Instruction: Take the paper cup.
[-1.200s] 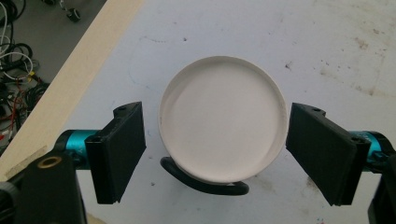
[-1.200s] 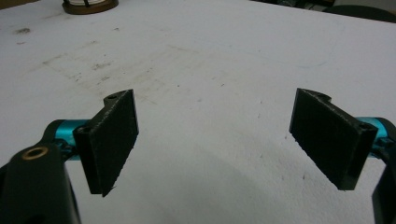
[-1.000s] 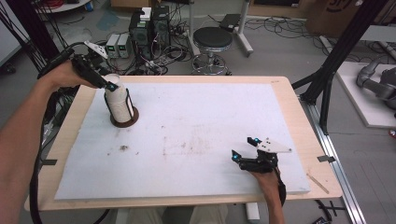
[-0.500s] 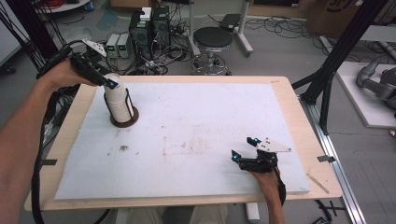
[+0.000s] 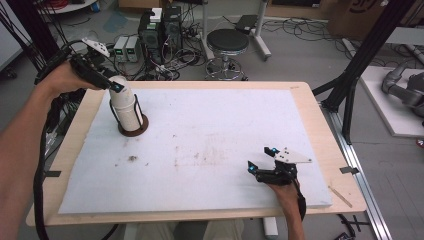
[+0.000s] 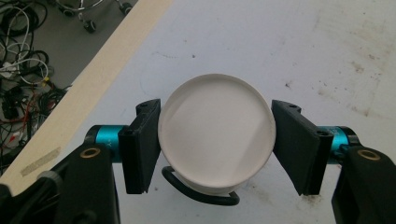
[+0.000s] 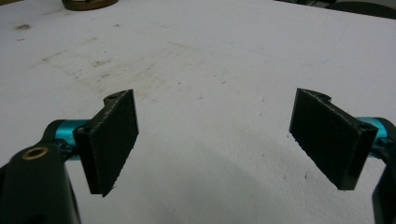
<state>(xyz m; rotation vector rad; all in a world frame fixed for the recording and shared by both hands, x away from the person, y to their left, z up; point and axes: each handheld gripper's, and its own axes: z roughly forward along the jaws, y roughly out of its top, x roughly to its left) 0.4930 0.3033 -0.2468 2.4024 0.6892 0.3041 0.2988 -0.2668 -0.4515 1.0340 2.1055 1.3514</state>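
Observation:
A white cylinder [image 5: 123, 102] with a round flat top [image 6: 215, 133] stands upright in a black wire holder [image 6: 201, 196] on a brown round base [image 5: 133, 131], at the far left of the white mat. My left gripper [image 5: 117, 86] comes at it from the left and above, shut on its top. Its jaws have just been closing, and both pads [image 6: 142, 144] now press the rim. Near the front right of the mat, my right gripper [image 5: 261, 159] rests low and open. Only bare mat lies between its pads [image 7: 114, 140].
The white mat [image 5: 215, 125] covers most of the wooden table [image 5: 320, 125] and bears brown stains [image 5: 132, 158] in front of the holder. On the floor beyond the far edge are a stool [image 5: 227, 42] and cabled equipment [image 5: 160, 30]. A black frame post [image 5: 350, 95] stands to the right.
The left gripper's jaws have drawn in around the cylinder's top, and the hand has barely shifted. The right gripper has stayed where it was.

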